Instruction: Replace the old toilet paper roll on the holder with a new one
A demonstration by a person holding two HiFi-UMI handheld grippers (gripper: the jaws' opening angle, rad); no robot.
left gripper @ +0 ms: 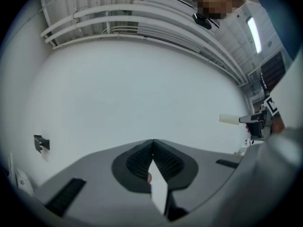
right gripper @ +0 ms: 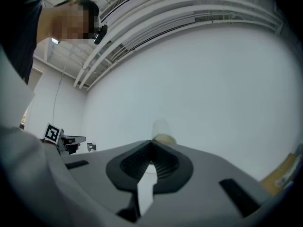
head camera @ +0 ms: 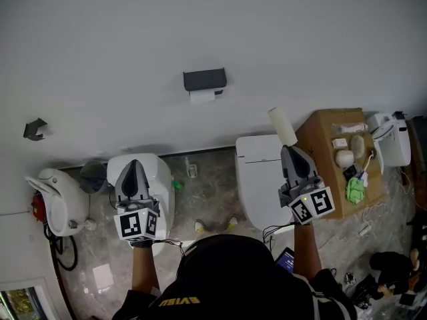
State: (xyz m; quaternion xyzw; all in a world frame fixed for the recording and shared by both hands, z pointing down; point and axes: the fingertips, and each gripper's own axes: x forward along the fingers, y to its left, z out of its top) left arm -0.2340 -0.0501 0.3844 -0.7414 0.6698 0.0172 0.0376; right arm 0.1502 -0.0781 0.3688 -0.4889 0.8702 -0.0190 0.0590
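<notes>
A dark paper holder point(head camera: 205, 79) is fixed to the white wall, with a short white strip of paper point(head camera: 202, 97) under it. My right gripper point(head camera: 288, 148) is shut on the lower end of a pale cardboard tube point(head camera: 282, 126), which sticks out past the tips toward the wall, to the right of the holder. In the right gripper view the tube point(right gripper: 162, 132) rises just beyond the closed jaws of my right gripper point(right gripper: 152, 143). My left gripper point(head camera: 133, 171) is shut and empty, to the holder's left. In its own view my left gripper point(left gripper: 153, 142) faces bare wall.
A cardboard box point(head camera: 322, 179) at the right carries white rolls point(head camera: 345, 157) and small items. A white toilet point(head camera: 257, 179) stands under my right arm, another point(head camera: 163, 179) under the left. A small dark fitting point(head camera: 35, 129) is on the wall far left. A grey bin point(head camera: 93, 177) stands on the floor.
</notes>
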